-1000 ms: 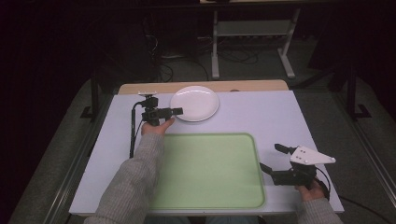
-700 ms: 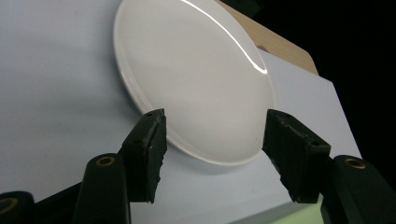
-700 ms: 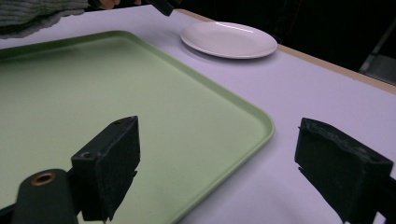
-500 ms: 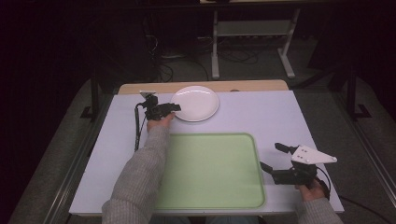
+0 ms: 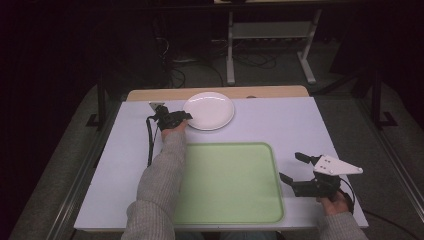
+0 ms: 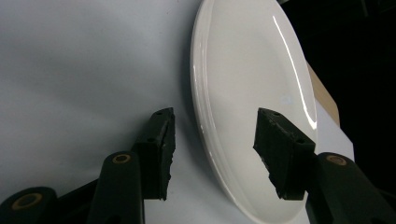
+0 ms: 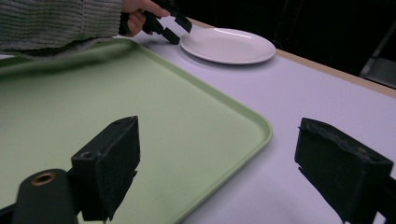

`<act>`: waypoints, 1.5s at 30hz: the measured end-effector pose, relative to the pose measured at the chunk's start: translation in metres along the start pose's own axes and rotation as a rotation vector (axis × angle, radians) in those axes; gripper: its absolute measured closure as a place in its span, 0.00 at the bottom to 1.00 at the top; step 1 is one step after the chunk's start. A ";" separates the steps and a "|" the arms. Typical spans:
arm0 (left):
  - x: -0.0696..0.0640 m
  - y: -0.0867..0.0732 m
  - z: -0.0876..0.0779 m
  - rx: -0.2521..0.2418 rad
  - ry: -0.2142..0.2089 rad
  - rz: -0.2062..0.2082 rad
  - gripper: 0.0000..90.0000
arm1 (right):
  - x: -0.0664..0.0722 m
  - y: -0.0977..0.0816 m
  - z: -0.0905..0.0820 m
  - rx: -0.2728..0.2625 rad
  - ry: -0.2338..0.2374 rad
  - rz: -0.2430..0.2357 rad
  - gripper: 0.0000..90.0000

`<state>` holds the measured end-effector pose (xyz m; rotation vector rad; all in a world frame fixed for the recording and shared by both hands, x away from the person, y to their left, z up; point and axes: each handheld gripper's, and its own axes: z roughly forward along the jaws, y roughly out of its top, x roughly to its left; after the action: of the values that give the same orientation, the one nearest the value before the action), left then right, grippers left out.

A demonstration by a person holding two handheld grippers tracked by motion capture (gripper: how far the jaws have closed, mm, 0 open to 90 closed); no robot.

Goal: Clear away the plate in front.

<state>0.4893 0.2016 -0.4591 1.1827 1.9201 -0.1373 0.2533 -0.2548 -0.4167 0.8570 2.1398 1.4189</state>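
A white plate (image 5: 209, 110) lies empty at the back middle of the white table (image 5: 310, 125). My left gripper (image 5: 184, 118) is low at the plate's left rim. In the left gripper view its jaws straddle that rim (image 6: 215, 126), one over the table and one over the plate (image 6: 252, 93). They have just been closing, with a gap still showing on both sides of the rim. My right gripper (image 5: 291, 166) rests open near the front right, beside the green tray (image 5: 225, 200), and nothing is between its jaws (image 7: 217, 130). The right gripper view also takes in the plate (image 7: 227, 45).
The green tray (image 7: 93, 107) is empty and covers the front middle of the table. The left gripper's cable (image 5: 149, 145) trails along the table's left side. A wooden strip (image 5: 270, 92) edges the table's back. A metal stand (image 5: 270, 35) is on the dark floor beyond.
The left hand has sunk and moved in to the plate's left rim, and its jaws have narrowed around it. The right hand has stayed where it was.
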 end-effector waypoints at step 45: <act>0.004 -0.010 0.009 -0.053 -0.193 -0.118 0.97 | -0.004 0.003 -0.003 -0.026 0.010 0.018 0.15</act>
<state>0.4860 0.1940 -0.4706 0.9841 1.8119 -0.2530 0.2548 -0.2586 -0.4130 0.8638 2.1221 1.4597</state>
